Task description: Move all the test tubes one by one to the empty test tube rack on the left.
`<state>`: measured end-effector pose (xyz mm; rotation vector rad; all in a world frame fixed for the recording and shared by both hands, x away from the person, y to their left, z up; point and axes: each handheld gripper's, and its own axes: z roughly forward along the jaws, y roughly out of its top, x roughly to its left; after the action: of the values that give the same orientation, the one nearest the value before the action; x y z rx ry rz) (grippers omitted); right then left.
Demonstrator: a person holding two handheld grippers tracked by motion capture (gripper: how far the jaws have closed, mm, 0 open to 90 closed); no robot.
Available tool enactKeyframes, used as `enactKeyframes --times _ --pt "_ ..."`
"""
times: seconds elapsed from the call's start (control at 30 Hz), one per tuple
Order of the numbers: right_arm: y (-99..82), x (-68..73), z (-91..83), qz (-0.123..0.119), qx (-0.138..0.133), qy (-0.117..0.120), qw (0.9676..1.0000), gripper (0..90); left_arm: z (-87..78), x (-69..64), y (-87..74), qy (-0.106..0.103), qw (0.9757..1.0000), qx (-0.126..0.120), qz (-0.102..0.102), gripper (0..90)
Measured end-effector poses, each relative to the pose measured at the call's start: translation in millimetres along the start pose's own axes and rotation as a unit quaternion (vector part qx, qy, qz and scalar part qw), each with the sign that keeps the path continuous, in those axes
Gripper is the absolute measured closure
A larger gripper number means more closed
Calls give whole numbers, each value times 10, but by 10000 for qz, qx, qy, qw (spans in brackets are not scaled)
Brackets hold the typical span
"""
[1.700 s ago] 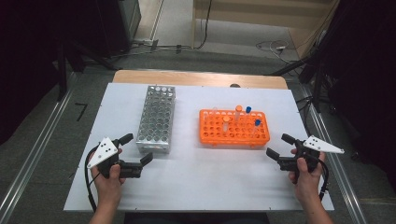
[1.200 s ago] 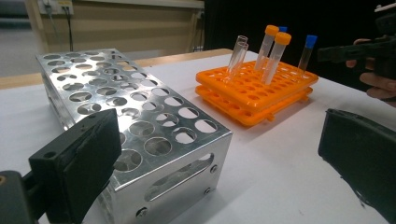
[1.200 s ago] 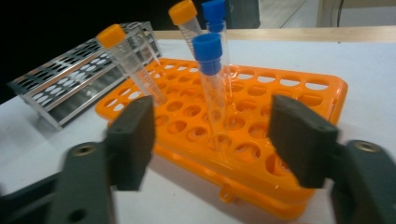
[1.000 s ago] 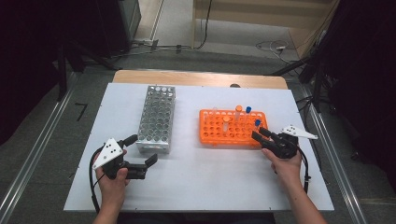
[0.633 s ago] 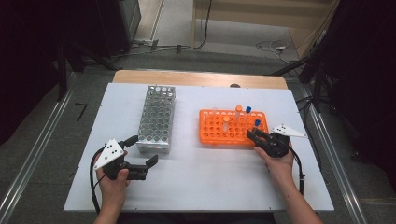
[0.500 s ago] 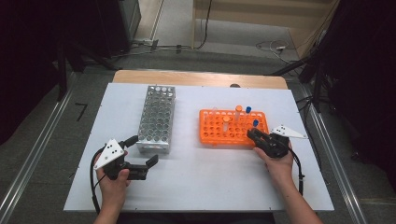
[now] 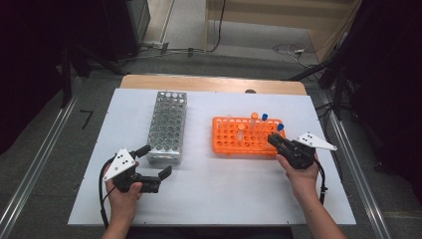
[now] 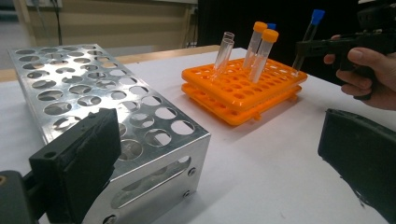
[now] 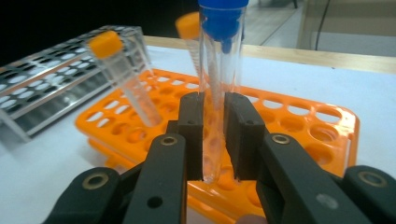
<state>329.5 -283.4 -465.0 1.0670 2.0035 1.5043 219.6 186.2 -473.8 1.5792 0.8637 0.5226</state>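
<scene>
Right gripper has just closed on the blue-capped clear glass tube in the orange plastic rack. Left gripper waits wide open. Next, likely lift straight up

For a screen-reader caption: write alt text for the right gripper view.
The right gripper is shut on a blue-capped tube standing in the orange rack. Two orange-capped tubes lean behind it, and a metal rack lies at the left.

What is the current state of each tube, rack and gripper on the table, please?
Blue-capped tube: capped, clamped, standing in the orange rack.
Right gripper: jaws just closed on that tube.
Left gripper: open, holding nothing.
Orange rack: holds a few tubes.
Metal rack: empty.
Uncapped tube: open-topped, tilted.
</scene>
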Motion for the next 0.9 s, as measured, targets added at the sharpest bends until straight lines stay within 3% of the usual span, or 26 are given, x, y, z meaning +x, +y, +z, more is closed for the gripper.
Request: enactKeyframes --times 0.13,0.23,0.27,0.3,0.33,0.4,0.47,0.53,0.57,0.6,0.67,0.77,0.8,0.9 --pt "23 176 -19 -29 115 384 9992 753 36 -52 16 -48 10000 9 -1 0" --pt "23 257 -16 -58 151 533 9984 753 73 -104 33 -115 9999 28 -6 0" --pt "21 359 -5 -120 196 679 9974 753 81 -118 40 -121 9999 34 -15 19" --pt "21 359 -5 -120 196 679 9974 753 96 -146 55 -165 9998 38 -40 19" --pt "9 473 20 -154 255 880 9957 753 111 -172 66 -180 9998 20 -47 28" --pt "4 513 33 -199 277 924 9951 753 144 -227 89 -209 9998 32 -49 38" --pt "-16 686 84 -348 386 1155 9919 753 178 -283 106 -234 9997 44 -81 71" --pt "-20 739 102 -396 414 1229 9908 753 220 -345 127 -231 9997 102 -53 89" --pt "-35 858 137 -476 484 1360 9884 753 242 -373 135 -227 9996 123 -82 129" --pt "-35 858 137 -476 484 1360 9884 753 258 -390 139 -219 9996 138 -107 129" --pt "-59 988 182 -592 560 1516 9851 753 301 -431 151 -247 9994 184 -180 195" --pt "-77 1075 212 -648 606 1624 9827 754 366 -494 170 -295 9991 256 -156 236" --pt "-94 1168 240 -723 643 1705 9806 754 384 -511 177 -332 9989 266 -173 274" --pt "-109 1265 268 -804 677 1798 9781 754 428 -562 194 -512 9981 294 -164 324"
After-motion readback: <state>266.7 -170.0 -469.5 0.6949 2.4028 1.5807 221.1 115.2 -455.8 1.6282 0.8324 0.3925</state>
